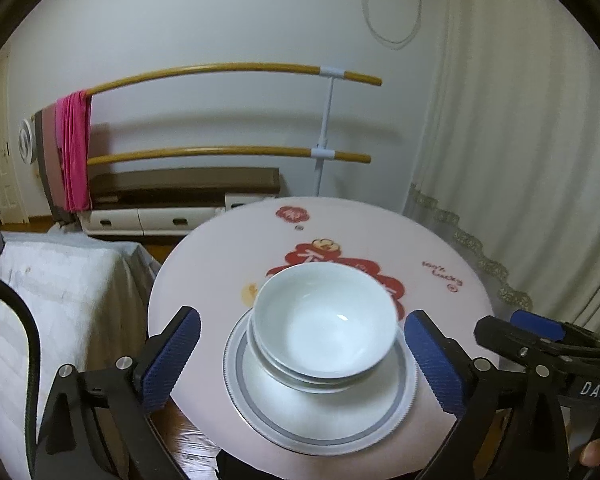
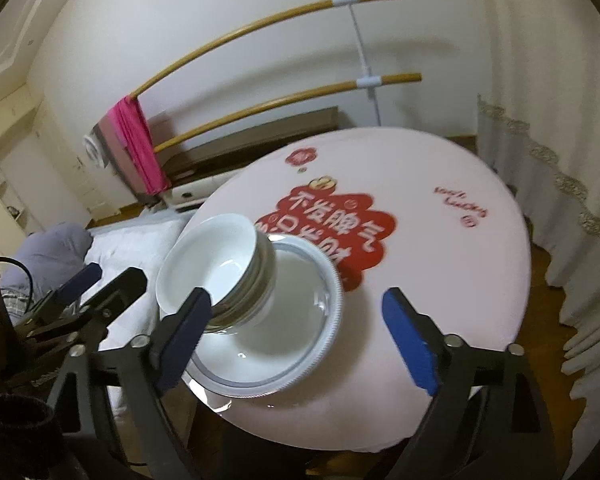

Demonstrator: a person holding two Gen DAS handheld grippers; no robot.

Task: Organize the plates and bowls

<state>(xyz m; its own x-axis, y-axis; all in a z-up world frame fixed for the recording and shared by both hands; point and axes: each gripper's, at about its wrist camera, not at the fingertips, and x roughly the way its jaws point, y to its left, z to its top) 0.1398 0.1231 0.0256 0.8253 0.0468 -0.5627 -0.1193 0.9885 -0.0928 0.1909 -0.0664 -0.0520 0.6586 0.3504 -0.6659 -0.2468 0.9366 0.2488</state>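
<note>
The left gripper [image 1: 302,360] has its blue-padded fingers [image 1: 174,354] spread wide, one on each side of the plate stack [image 1: 320,412] and touching neither it nor the stacked bowls [image 1: 326,324]. Nothing is held between them. The plate stack lies flat near the front edge of the round tabletop [image 1: 204,264], in front of the red printed emblem [image 1: 300,258], and the bowls sit upright on the plates, toward their far-left side, mouths facing up. Further right, the right gripper [image 2: 300,336] also has its fingers [image 2: 410,340] well apart and empty, with the bowls just beyond its left finger.

Judging from the layout, the stack looks built and both grippers look freed from it, so the step in hand seems to be clearing away. To do it well, the fingers should stay wide and draw back without clipping a rim, since the bowls sit off-centre on the plates and a nudge could slide them.

Plates and bowls are round, so neither has a long axis across the tabletop; each bowl's own axis runs straight up through the stack.
</note>
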